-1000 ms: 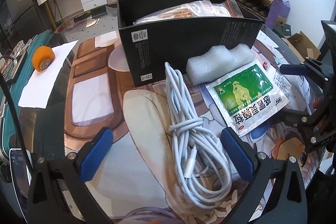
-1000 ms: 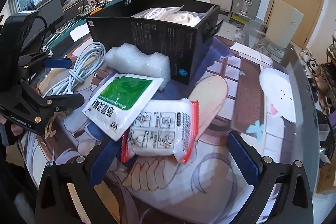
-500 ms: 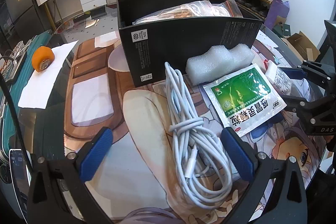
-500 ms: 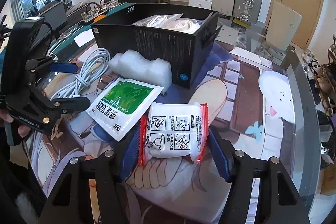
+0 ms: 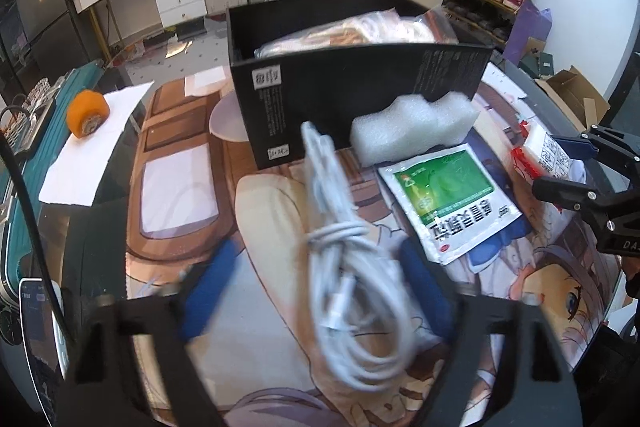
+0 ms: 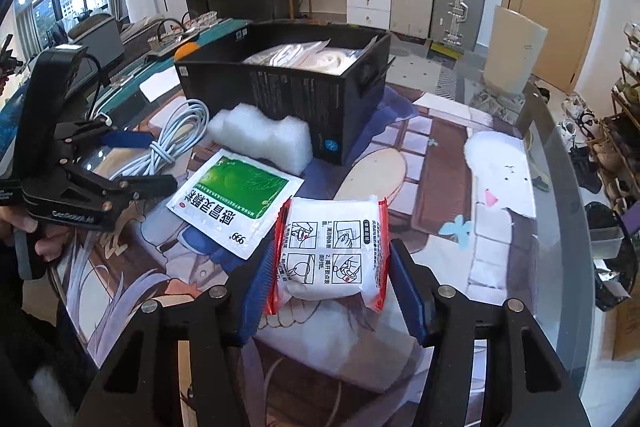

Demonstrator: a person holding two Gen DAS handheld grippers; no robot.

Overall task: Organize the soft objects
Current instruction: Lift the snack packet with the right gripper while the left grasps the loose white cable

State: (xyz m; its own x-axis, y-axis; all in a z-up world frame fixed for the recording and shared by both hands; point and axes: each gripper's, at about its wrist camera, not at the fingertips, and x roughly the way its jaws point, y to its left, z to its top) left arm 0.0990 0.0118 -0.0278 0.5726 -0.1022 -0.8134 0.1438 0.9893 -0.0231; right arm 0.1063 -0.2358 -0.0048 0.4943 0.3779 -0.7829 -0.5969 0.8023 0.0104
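Observation:
A bundled white cable [image 5: 344,259] lies on the printed mat between the blurred blue pads of my left gripper [image 5: 316,287]. Its jaws are closing, and a gap still shows on the cable's left side. My right gripper [image 6: 334,267] is closing too, and its pads press both red edges of a white packet [image 6: 332,247], which bulges between them. Between the two lie a green-and-white sachet [image 6: 236,199] and a white foam block [image 6: 264,139]. Behind them stands an open black box [image 6: 288,95] holding bagged items.
An orange roll [image 5: 86,113] rests on a white paper sheet [image 5: 92,163] at the far left. A phone [image 5: 40,315] lies at the near left edge. The round glass table's rim [image 6: 568,163] curves along the right.
The left jaws have swung inward from wide open toward the cable. The right jaws closed onto the red-edged packet, which now sits squeezed and slightly raised off the sachet.

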